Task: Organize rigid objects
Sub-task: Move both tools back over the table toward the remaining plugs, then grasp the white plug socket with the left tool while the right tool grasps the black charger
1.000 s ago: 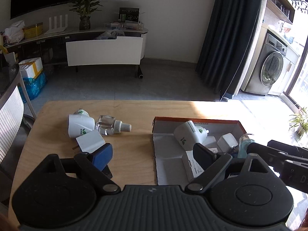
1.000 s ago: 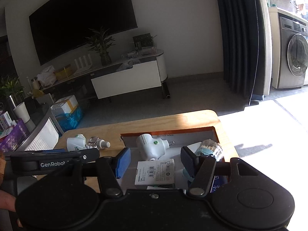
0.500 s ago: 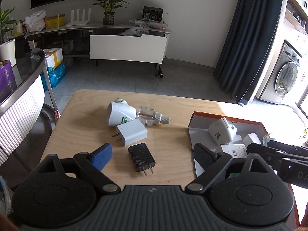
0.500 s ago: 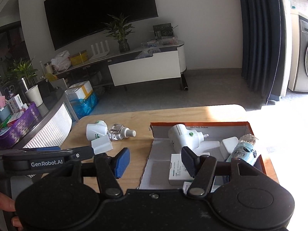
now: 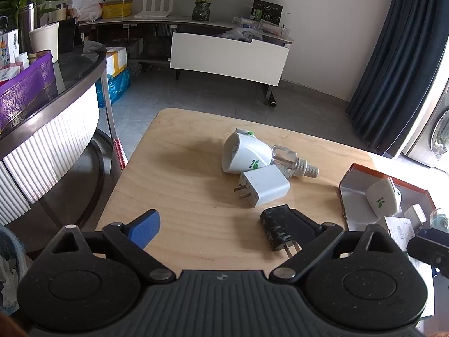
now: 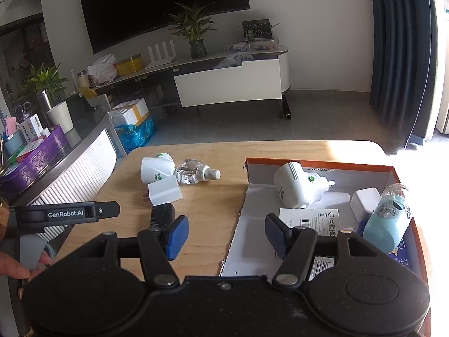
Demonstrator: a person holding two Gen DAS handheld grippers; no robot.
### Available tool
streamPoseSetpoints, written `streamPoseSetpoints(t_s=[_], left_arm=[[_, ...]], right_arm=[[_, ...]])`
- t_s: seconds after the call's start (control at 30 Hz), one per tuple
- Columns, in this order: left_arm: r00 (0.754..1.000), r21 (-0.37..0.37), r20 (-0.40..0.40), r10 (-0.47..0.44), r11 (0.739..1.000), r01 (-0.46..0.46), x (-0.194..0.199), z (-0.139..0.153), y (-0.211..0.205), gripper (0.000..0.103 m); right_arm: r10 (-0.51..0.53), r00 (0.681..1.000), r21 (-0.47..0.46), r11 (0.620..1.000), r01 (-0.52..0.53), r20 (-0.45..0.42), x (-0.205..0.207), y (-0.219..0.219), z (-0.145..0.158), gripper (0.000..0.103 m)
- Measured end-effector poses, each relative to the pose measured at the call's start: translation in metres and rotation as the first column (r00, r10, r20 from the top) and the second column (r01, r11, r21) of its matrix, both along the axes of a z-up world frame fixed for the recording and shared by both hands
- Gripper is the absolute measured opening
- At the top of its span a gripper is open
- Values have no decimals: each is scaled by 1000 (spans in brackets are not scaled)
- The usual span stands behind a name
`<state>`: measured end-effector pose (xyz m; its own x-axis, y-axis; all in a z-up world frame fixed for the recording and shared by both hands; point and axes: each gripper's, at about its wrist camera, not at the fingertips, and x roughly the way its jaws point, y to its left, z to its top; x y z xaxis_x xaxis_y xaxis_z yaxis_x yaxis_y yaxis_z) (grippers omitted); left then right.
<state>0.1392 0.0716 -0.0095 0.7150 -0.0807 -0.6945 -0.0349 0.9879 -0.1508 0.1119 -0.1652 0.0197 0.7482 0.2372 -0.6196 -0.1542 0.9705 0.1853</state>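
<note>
On the wooden table [image 5: 182,185] lie a white plug-in diffuser [image 5: 244,153] with a clear refill bottle [image 5: 291,161], a white charger [image 5: 265,185] and a black charger [image 5: 276,226]. My left gripper [image 5: 224,224] is open and empty, its right finger just beside the black charger. An orange-rimmed cardboard box [image 6: 322,165] holds another white diffuser [image 6: 299,186], a white adapter [image 6: 364,202], a light blue bottle [image 6: 388,224] and a white packet [image 6: 308,220]. My right gripper [image 6: 227,237] is open and empty over the box's left edge.
A curved glass-topped counter [image 5: 50,98] with a purple box [image 5: 25,84] stands left of the table. A low TV cabinet [image 5: 227,56] and dark curtains [image 5: 393,56] are across the floor. The left gripper's body [image 6: 67,213] crosses the right wrist view.
Both grippers have swung left and pulled back. The left view now centres on the loose chargers and diffuser instead of the box. Both grippers stay open and empty.
</note>
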Motion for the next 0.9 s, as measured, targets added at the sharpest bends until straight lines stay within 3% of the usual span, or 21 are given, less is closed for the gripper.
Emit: streamPoseSetpoints(t_s=[0.13, 0.4, 0.67, 0.8, 0.87, 0.9], left_arm=[[1000, -14, -1, 8, 1000, -8, 25, -2, -1, 103], [999, 57, 1, -50, 997, 49, 87, -16, -17, 103], [998, 78, -5, -64, 995, 65, 110, -37, -20, 103], [998, 67, -15, -59, 996, 59, 112, -44, -15, 92], [998, 86, 9, -66, 994, 65, 111, -43, -16, 83], [997, 81, 21, -71, 994, 69, 111, -42, -16, 72]], right_arm=[[10, 1000, 7, 1000, -10, -7, 1, 3, -3, 74], [25, 1000, 12, 1000, -25, -9, 0, 4, -6, 76], [27, 999, 8, 1000, -27, -17, 7, 5, -11, 76], [30, 999, 15, 999, -29, -32, 12, 7, -18, 76], [37, 998, 18, 999, -37, -42, 15, 11, -21, 76], [42, 998, 18, 999, -41, -46, 16, 13, -23, 76]])
